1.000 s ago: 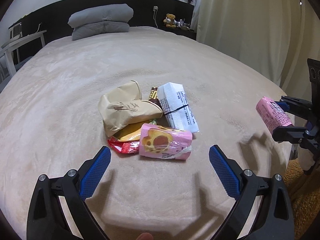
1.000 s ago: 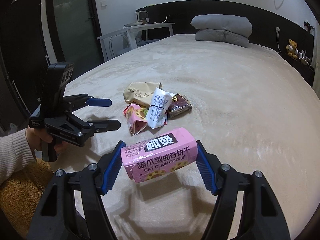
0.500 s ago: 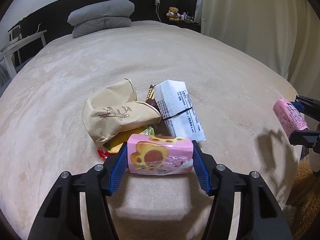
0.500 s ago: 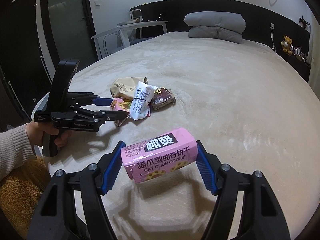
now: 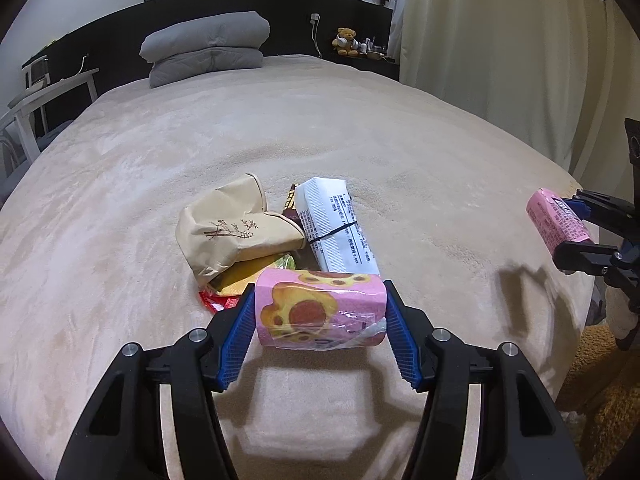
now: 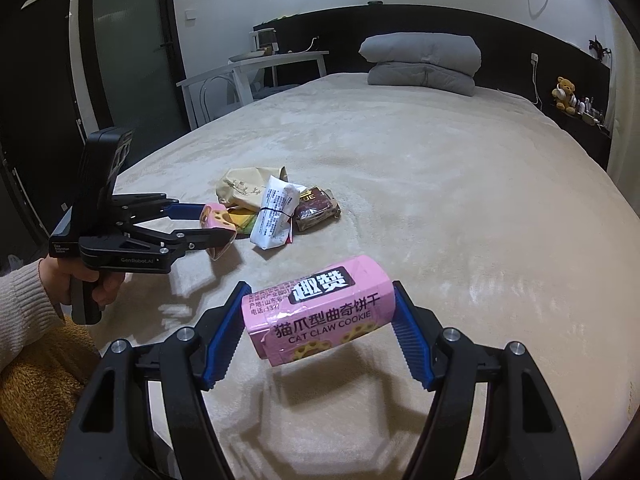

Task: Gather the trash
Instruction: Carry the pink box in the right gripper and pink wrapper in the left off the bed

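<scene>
Left claw [image 5: 320,316] is clamped on a pink paw-print packet [image 5: 320,312]; we note both blue pads pressed against its ends and the packet raised just off the bed cover, its shadow lying beneath it. From the right wrist view we see the same claw [image 6: 218,228] gripped by a hand [image 6: 86,284] in a cream knitted sleeve, near the bed's left edge.

Right claw [image 6: 320,324] is likewise pinching a pink cat claw cookie box [image 6: 320,312], held crosswise and tilted, clear of the bed [image 6: 440,184]. In the left wrist view that box [image 5: 556,220] hangs over the bed's right edge.

We find the remaining trash in one small heap on the beige cover, toward the near end of the bed: a tan paper bag [image 5: 236,236] with a twig print, a white printed packet [image 5: 336,228] bound by a black band, a dark brown wrapper [image 6: 316,210] partly under the white packet, and yellow and red wrappers [image 5: 228,284] tucked below the tan bag. The heap lies just beyond the left claw's packet.

Grey folded bedding [image 5: 208,48] sits at the head end against a black headboard.
</scene>
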The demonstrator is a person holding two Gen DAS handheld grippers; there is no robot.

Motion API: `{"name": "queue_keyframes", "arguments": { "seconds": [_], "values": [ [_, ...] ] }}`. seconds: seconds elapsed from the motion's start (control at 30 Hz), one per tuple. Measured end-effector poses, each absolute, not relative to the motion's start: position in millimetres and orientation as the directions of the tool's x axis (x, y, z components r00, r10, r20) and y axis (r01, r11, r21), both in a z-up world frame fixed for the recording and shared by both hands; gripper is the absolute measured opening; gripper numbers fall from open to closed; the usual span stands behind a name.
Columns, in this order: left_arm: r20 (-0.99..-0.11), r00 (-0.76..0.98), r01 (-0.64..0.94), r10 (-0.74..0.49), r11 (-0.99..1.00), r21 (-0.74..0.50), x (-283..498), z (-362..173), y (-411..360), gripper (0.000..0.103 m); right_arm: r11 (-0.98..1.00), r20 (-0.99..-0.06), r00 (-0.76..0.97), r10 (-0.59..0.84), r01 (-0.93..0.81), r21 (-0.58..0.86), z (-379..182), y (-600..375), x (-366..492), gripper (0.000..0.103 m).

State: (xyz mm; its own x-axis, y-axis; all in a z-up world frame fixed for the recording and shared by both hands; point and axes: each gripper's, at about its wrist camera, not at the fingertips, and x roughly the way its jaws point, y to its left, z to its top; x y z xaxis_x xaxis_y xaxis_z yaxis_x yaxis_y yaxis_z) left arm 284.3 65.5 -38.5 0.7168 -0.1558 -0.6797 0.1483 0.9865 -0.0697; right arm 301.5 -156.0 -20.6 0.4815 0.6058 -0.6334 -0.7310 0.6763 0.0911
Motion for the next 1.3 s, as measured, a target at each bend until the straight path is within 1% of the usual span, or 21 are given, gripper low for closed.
{"name": "queue_keyframes", "arguments": {
  "seconds": [0.27, 0.43, 0.6, 0.93, 1.3],
  "values": [
    [-0.632, 0.758, 0.135, -0.158, 0.987, -0.085, 247, -14, 56, 0.059, 0.707, -0.609, 0.512, 0.606, -0.697, 0.119, -11, -162, 287, 0.069],
    [-0.593, 0.789, 0.113, -0.159, 0.987, -0.115, 221, -1, 56, 0.059, 0.716, -0.597, 0.520, 0.611, -0.684, 0.138, -10, -163, 270, 0.069],
    [-0.567, 0.810, 0.084, -0.146, 0.987, -0.134, 193, 3, 51, 0.059, 0.722, -0.593, 0.522, 0.613, -0.675, 0.151, -14, -162, 245, 0.069],
    [-0.522, 0.836, 0.074, -0.170, 0.977, -0.199, 135, 3, 30, 0.059, 0.706, -0.575, 0.504, 0.645, -0.681, 0.195, -19, -169, 186, 0.069],
    [-0.496, 0.849, 0.081, -0.181, 0.973, -0.215, 72, -2, 3, 0.059, 0.702, -0.551, 0.505, 0.664, -0.675, 0.227, -21, -190, 123, 0.069]
  ]
}}
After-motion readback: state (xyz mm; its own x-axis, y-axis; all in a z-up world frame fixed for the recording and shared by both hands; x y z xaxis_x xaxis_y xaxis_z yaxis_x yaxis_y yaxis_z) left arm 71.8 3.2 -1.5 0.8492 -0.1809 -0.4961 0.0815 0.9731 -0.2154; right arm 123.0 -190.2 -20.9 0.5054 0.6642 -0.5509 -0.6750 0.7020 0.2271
